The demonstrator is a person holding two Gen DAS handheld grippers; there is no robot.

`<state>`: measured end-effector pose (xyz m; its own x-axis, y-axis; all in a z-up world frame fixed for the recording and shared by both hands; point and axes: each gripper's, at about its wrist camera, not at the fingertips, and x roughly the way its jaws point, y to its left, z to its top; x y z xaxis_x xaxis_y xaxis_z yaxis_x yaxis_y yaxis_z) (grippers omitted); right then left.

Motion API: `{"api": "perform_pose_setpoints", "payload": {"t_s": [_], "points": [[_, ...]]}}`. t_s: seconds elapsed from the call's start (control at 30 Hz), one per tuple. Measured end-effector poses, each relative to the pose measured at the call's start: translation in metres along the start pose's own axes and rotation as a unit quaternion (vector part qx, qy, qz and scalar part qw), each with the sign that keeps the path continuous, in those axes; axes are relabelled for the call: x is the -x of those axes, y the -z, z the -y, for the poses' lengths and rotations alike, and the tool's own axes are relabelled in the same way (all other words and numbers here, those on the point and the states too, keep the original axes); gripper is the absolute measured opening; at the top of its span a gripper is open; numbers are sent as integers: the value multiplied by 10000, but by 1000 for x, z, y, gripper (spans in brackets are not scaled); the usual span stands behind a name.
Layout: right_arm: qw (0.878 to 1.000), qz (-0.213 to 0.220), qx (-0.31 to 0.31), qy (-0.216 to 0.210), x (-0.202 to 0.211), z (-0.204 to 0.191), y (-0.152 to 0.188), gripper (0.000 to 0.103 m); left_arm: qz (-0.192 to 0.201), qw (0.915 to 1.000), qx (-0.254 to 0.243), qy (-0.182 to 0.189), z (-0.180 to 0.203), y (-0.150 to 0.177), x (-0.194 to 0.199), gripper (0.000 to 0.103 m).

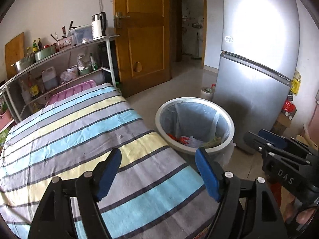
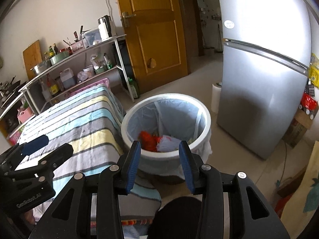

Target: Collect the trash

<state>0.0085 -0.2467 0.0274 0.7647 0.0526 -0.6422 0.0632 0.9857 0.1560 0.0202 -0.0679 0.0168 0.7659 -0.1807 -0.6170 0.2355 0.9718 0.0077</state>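
- Small kitchen-ish room: striped cloth (image 1: 83,139) over the bench, silver fridge (image 1: 257,75) on one side, a wooden door (image 1: 145,31) behind, and a metal shelf rack (image 1: 59,59) full of bottles and pots.
- Task stuff: the trash bin (image 2: 127,123) sits on the floor right beside the bench corner, lined with a pale bag. Red trash (image 2: 148,139) and a whitish crumpled piece (image 2: 169,143) are already lying at the bottom.
- I can't spot any loose trash left on the cloth from either wrist view.
- Left hand-held gripper (image 1: 157,171) hangs over the cloth near the bin-side edge, jaws spread wide, nothing between the pads, touching nothing.
- Right hand-held gripper (image 2: 162,165) points down at the bin mouth, jaws apart too and empty.
- My read: the drop is done, so the next step is hunting for more. I'd keep both sets of jaws released, lift clear of the rim so I don't snag the liner, and sweep the cameras over the bench and floor before committing.
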Motion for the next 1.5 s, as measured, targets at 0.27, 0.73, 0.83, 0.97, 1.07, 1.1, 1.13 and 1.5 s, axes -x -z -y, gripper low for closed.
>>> {"api": "perform_pose_setpoints", "payload": {"t_s": [0.27,0.73,0.83,0.97,1.07,1.1,1.13,1.5], "points": [[10000,42,45,75,5,-9,5,41,-37,9998,32,-167,-3,9,5,78],[9999,-12,104,59,3,-13,8,41,-81,9998,39,-202,-5,10,3,78],[9999,0,104,64,3,-13,9,41,-83,9998,36,-201,-4,10,2,78],[9999,-8,102,65,3,-14,9,41,-94,9998,27,-196,-4,10,1,78],[9999,-25,102,78,3,-13,10,41,-113,9997,24,-193,-4,12,0,78],[9999,-33,105,72,3,-13,10,41,-108,9997,23,-196,-4,12,-1,78],[9999,-42,110,75,3,-13,10,41,-111,9998,23,-189,-5,12,-1,79],[9999,-49,130,75,4,-13,10,41,-125,9997,31,-193,-5,12,0,79]]}}
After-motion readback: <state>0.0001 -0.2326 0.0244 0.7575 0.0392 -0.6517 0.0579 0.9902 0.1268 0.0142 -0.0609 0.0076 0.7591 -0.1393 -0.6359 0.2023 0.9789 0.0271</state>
